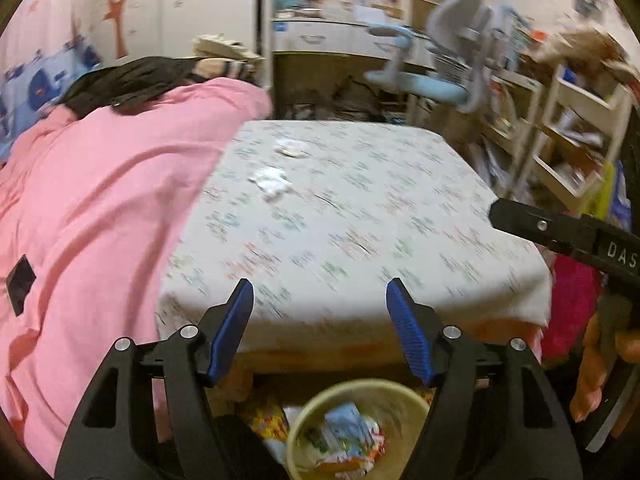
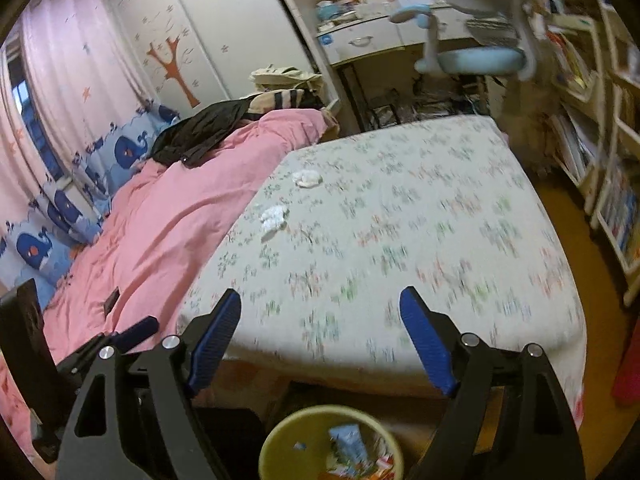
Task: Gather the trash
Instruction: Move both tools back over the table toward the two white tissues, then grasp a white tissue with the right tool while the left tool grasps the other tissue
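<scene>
Two tissue wads (image 1: pixel 273 181) (image 1: pixel 292 147), blurred, lie on the bed (image 1: pixel 360 216); both tongs (image 1: pixel 320 308) (image 2: pixel 320 312) gape empty above the bin (image 1: pixel 360 432).

A pink duvet (image 2: pixel 160 216) is lying along the bed's (image 2: pixel 420 240) left edge, a black jacket (image 2: pixel 200 132) resting on its far end. A blue chair (image 1: pixel 432 80) is standing beyond the bed's far edge, beside a desk (image 2: pixel 360 44). Shelves (image 1: pixel 576 136) are lining the bed's right side. Whale curtains (image 2: pixel 60 208) are hanging at left.
</scene>
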`<state>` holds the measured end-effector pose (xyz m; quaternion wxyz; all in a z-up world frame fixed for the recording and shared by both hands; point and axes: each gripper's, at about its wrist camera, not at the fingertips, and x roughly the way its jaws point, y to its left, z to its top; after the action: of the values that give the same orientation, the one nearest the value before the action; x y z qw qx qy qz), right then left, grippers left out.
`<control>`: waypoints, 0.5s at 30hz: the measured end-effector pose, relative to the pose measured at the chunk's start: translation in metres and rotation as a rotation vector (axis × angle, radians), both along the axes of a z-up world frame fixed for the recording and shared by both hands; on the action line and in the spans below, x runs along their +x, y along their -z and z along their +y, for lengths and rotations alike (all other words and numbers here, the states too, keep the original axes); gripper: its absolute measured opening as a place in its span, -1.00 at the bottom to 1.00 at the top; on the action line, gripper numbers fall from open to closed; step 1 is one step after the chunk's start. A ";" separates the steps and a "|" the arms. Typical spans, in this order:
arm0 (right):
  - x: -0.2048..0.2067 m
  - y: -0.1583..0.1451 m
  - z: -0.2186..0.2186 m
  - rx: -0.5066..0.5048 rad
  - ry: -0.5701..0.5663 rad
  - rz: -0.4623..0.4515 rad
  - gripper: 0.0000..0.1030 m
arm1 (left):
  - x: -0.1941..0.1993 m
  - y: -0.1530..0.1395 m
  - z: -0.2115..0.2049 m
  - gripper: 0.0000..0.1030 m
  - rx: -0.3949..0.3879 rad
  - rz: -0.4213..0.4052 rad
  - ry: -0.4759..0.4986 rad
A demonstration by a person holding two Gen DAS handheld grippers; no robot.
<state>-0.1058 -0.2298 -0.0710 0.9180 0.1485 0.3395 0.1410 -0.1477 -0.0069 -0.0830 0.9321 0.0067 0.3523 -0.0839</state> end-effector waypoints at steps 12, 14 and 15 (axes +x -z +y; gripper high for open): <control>0.172 0.009 0.061 -0.185 -0.175 0.045 0.52 | 0.142 0.010 0.019 0.28 0.058 0.053 0.001; 0.202 0.017 0.073 -0.209 -0.198 0.062 0.51 | 0.162 0.015 0.020 0.28 0.058 0.058 0.011; 0.212 0.020 0.076 -0.219 -0.205 0.069 0.51 | 0.171 0.017 0.021 0.28 0.055 0.065 0.009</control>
<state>0.1060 -0.1535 -0.0906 0.8972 0.0167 0.3978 0.1910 0.0231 0.0140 -0.1001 0.9193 0.0312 0.3844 -0.0787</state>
